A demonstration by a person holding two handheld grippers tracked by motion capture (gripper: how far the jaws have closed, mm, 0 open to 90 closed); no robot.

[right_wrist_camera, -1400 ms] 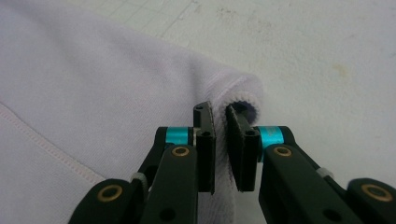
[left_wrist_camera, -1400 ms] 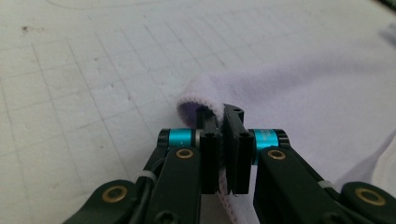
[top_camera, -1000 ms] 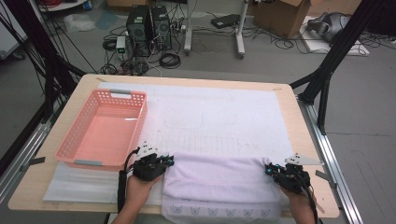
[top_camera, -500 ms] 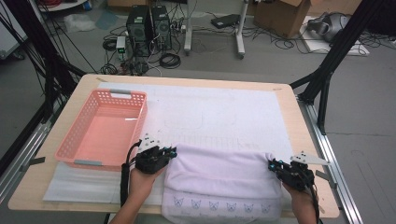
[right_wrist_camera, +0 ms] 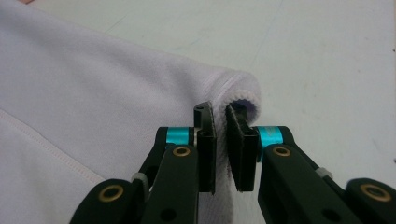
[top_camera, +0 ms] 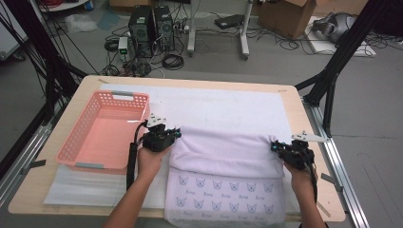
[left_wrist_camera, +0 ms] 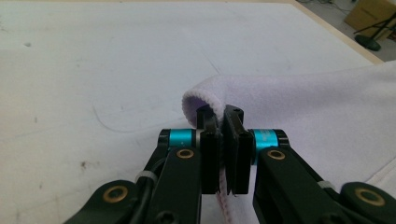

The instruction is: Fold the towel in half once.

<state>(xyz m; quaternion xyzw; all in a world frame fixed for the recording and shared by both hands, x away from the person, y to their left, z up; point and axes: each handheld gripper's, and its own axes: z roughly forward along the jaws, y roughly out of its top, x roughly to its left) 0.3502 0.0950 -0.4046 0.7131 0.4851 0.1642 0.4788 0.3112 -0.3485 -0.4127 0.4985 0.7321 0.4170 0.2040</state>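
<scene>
Your wooden tabletop [top_camera: 304, 107] wears a white sheet; cables litter the grey floor behind. Your left gripper [top_camera: 174, 134] and right gripper [top_camera: 274, 146] each pinch the soft, fuzzy towel [top_camera: 223, 154], folded beside the pink basket [top_camera: 95, 142].

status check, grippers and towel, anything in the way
Left gripper and right gripper shut on the towel, one corner each. Towel's far edge lifted, folding toward the near edge. Basket sits left, clear of the fold.
</scene>
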